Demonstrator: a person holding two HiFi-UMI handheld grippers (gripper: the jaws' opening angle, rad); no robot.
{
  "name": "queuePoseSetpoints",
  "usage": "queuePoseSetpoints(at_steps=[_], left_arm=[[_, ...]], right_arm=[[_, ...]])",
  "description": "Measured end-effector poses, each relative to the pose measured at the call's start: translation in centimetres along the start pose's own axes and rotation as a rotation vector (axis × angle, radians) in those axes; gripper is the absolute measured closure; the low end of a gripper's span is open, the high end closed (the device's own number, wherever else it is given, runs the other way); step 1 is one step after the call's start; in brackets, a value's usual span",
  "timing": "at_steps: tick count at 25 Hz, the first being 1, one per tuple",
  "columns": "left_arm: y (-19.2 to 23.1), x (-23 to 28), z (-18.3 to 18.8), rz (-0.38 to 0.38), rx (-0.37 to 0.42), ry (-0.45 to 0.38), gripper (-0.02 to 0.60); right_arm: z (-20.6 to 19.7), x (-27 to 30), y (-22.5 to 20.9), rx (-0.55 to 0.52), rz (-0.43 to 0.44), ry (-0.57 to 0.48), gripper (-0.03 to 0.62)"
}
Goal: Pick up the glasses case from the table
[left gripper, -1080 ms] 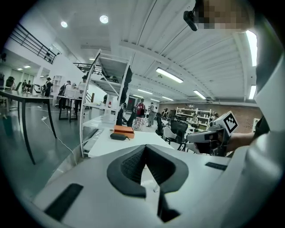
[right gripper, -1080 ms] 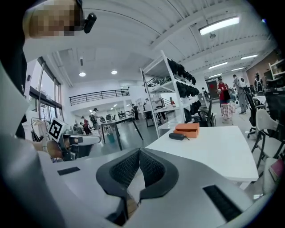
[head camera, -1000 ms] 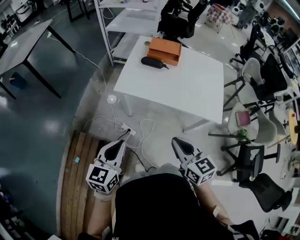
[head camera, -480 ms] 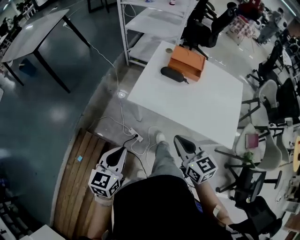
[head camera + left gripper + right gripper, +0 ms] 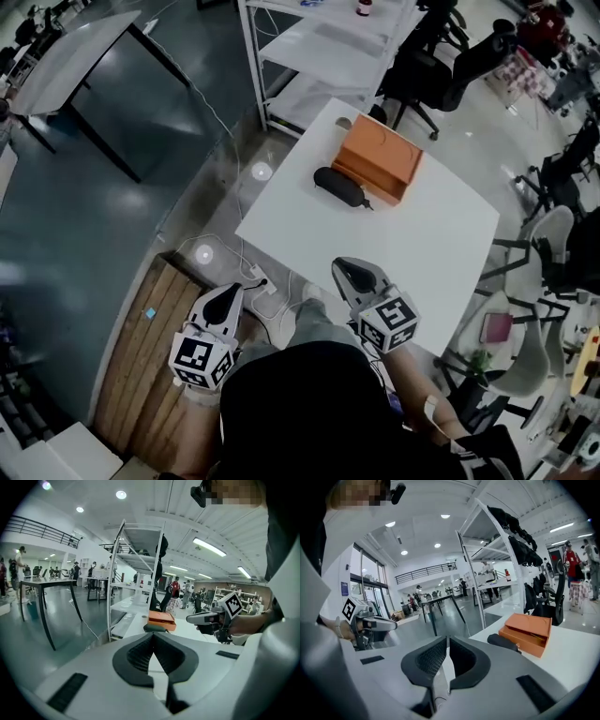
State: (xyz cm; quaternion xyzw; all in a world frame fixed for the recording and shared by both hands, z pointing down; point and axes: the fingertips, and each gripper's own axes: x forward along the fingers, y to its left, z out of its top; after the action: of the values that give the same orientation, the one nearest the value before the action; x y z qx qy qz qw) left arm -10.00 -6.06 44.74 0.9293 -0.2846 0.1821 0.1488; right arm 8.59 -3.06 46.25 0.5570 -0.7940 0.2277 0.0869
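The left tongs [image 5: 228, 291] and the right tongs [image 5: 347, 269] are both pressed together, gripping nothing, at the near edge of the white surface [image 5: 431, 234]. Well ahead of them, the black glasses case [image 5: 339, 187] lies just beside an orange box [image 5: 377, 159].

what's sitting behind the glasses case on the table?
An orange box, close behind the glasses case on the white table. Whether they touch is unclear; anything behind the box is covered.
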Motion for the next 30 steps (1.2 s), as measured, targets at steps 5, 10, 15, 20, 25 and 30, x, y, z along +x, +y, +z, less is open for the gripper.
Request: queuePoseSetpoints(at_steps=[5, 10, 15, 20, 25, 30], left_arm=[[-0.2, 3.9, 1.4, 0.088, -0.029, 0.015, 0.563], [-0.1, 5.9, 1.6, 0.118, -0.072, 0.037, 0.563], [1.0, 6.8, 1.1, 0.148, -0.098, 0.053, 0.563], [2.5, 6.9, 0.3, 0.172, -0.131, 0.069, 0.563], [4.3, 6.0, -0.2, 0.215, -0.157, 0.079, 0.563], [5.8, 5.2, -1.0, 0.258, -0.200, 0.090, 0.563]], right_arm=[[-0.3, 2.9, -5.4, -0.030, 0.019, 0.062, 0.562], [-0.7, 5.8, -9.7, -0.086, -0.003, 0.114, 0.523], [-1.7, 8.9, -13.2, -0.156, -0.047, 0.174, 0.445], [-2.8, 11.9, -16.3, -0.241, -0.081, 0.253, 0.374], [-4.2, 14.5, -19.2, -0.249, -0.125, 0.336, 0.307], [-6.4, 16.8, -21.8, -0.293, -0.154, 0.428, 0.281]])
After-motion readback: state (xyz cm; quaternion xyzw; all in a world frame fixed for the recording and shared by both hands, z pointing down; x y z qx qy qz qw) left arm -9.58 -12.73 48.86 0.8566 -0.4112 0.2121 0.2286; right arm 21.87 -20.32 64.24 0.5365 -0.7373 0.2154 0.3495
